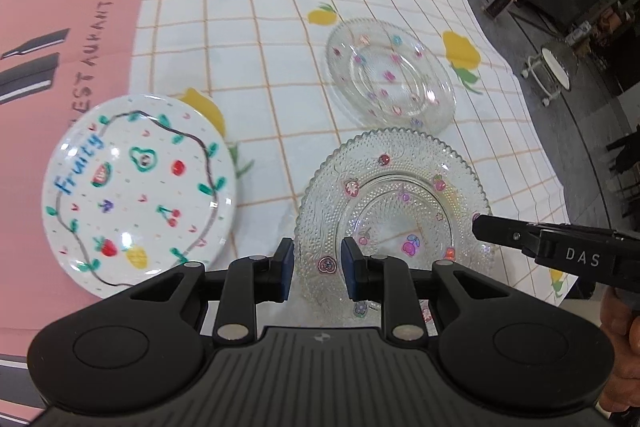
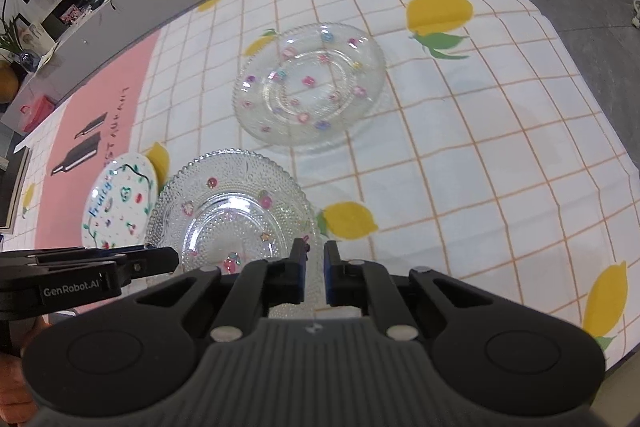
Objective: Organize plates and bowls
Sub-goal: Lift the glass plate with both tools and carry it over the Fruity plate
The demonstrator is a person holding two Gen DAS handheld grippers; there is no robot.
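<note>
Both grippers, left point(image 1: 318, 269) and right point(image 2: 315, 277), clamp the beaded plate's point(image 1: 394, 211) rim. Painted plate point(image 1: 138, 189) beside; glass plate point(image 1: 390, 75) beyond. Lemon-checked cloth point(image 2: 460, 163).

Beaded clear glass plate point(image 1: 394, 203), glossy white painted plate point(image 1: 138, 187), matt tablecloth point(image 1: 260, 39)

Table point(image 2: 500, 167) covered by white checked cloth with lemon print; pink printed mat point(image 1: 72, 27) at its left side. On the cloth: flower-dotted glass plate point(image 2: 310, 85), farther back. White "Fruity" plate point(image 1: 138, 191) sits partly on mat, partly on cloth.
</note>
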